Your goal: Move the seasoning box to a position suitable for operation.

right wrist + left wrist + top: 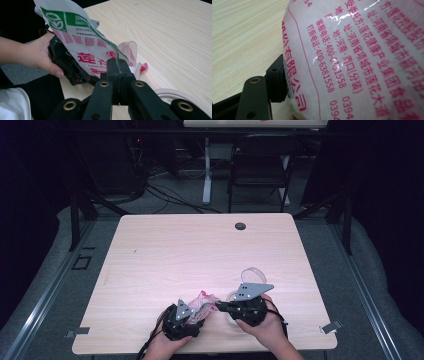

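Note:
A plastic bag (204,299) with pink print and a green logo is held up over the table's near edge between both grippers. My left gripper (196,314) grips the bag's bulging body (362,62). One black pad (275,82) presses its side; the other jaw is hidden behind the bag. My right gripper (117,62) is shut on the bag's thin green-lined edge (82,42), its jaws tight together. A hand holds the left gripper's black body (62,57) behind the bag.
A clear round container (232,296) sits under the right gripper, its pale rim (175,95) by the jaws. A clear lid (252,272) lies just beyond. A pink torn strip (143,67) lies on the wooden table (200,250). A chair (260,165) stands beyond the table.

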{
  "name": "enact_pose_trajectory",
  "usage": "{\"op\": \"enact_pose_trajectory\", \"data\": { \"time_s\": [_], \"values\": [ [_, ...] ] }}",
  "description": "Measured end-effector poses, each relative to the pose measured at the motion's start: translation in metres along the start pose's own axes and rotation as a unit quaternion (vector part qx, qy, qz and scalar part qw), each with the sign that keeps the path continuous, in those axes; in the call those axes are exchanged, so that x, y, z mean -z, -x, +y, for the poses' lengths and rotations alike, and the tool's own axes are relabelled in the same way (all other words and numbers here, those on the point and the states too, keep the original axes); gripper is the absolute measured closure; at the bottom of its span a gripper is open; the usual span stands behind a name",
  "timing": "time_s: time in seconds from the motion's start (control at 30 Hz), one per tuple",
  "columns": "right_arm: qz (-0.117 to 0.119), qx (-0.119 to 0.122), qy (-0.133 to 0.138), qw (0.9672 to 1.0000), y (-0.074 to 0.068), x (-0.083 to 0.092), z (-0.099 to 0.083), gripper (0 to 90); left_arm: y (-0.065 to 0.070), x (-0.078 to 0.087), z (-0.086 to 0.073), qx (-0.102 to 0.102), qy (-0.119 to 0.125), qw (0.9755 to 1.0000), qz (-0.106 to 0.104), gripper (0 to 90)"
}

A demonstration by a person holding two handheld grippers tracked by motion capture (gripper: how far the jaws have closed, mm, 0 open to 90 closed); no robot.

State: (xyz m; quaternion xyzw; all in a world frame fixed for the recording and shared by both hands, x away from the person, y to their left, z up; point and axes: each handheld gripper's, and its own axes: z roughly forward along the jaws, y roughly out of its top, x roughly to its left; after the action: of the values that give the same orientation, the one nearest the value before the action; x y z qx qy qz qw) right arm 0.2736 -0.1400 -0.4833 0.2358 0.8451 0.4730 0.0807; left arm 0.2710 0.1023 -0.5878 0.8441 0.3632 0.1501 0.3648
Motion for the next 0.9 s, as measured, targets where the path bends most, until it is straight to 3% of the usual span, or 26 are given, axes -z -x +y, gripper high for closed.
{"op": "enact_pose_trajectory", "data": {
  "time_s": [0.43,0.9],
  "values": [
    [-0.003,-0.001,0.002,1.0,0.0014,0.001,-0.0014,90.0,0.0017,0.0005,0.0001,0.003,0.007,0.9999,0.014,42.6],
    [-0.003,0.0,0.003,1.0,0.0021,0.0032,-0.0026,90.0,0.0031,0.0036,-0.0008,-0.01,0.022,0.9994,0.025,52.0]
  ]
}}
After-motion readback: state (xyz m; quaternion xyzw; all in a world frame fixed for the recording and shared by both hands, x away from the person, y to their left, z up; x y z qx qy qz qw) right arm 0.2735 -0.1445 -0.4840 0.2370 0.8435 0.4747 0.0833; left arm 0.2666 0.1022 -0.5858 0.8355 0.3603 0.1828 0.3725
